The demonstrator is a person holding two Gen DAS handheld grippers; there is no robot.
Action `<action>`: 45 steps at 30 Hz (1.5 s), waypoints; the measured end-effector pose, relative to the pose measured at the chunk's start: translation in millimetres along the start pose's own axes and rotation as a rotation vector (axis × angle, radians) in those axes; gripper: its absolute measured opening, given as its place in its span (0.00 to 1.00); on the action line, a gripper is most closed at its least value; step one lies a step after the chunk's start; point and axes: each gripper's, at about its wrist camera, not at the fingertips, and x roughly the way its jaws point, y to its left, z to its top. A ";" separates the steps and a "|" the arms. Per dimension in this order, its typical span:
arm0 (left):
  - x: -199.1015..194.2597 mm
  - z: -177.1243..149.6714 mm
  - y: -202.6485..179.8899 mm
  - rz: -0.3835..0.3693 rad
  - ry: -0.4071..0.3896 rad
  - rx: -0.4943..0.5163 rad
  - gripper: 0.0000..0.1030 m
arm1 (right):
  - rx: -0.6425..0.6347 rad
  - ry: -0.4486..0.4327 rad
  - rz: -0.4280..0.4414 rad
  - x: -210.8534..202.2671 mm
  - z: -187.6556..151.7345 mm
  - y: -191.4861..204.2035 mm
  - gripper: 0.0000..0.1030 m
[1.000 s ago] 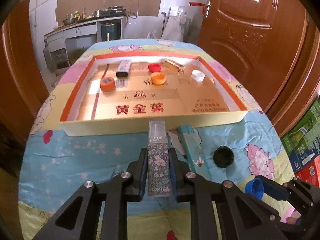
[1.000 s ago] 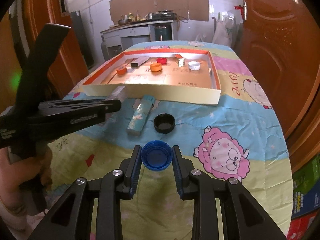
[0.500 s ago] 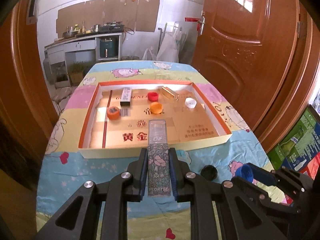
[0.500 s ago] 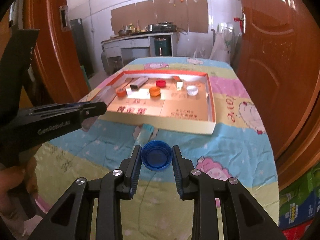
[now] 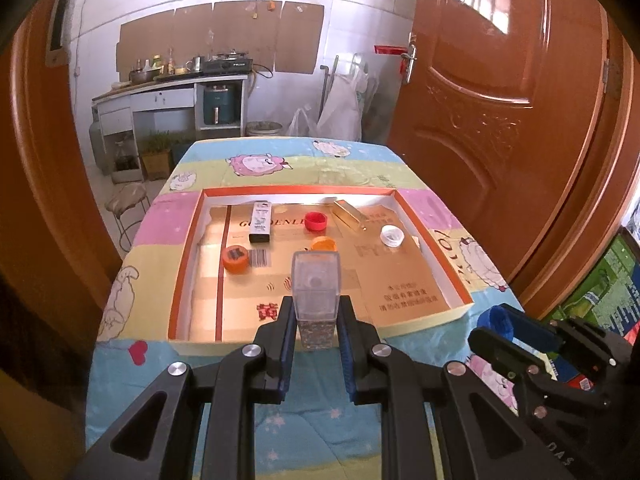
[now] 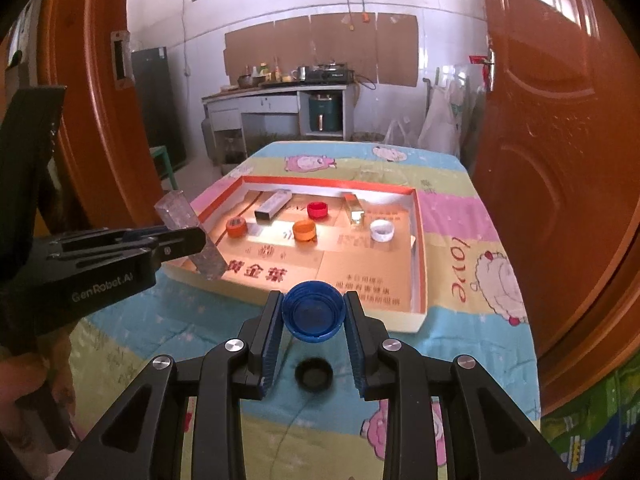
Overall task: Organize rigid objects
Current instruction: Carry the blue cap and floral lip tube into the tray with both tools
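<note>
Both grippers have lifted their objects off the cartoon-sheep tablecloth (image 5: 132, 292) toward the shallow cardboard tray (image 5: 182, 280).

Left wrist view: the left gripper (image 5: 316, 320) is clamped on an upright clear-capped lip-product box (image 5: 315, 292), now over the tray's near edge in a kitchen with brown doors. Right wrist view: the right gripper (image 6: 313, 316) pinches a blue bottle cap (image 6: 313, 312); the black cap (image 6: 313, 374) lies on the cloth below, nearer the camera than before.
</note>
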 end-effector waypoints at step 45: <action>138.6 40.3 30.7 0.001 0.301 -0.013 0.20 | -0.016 0.122 0.062 114.1 53.3 -35.2 0.30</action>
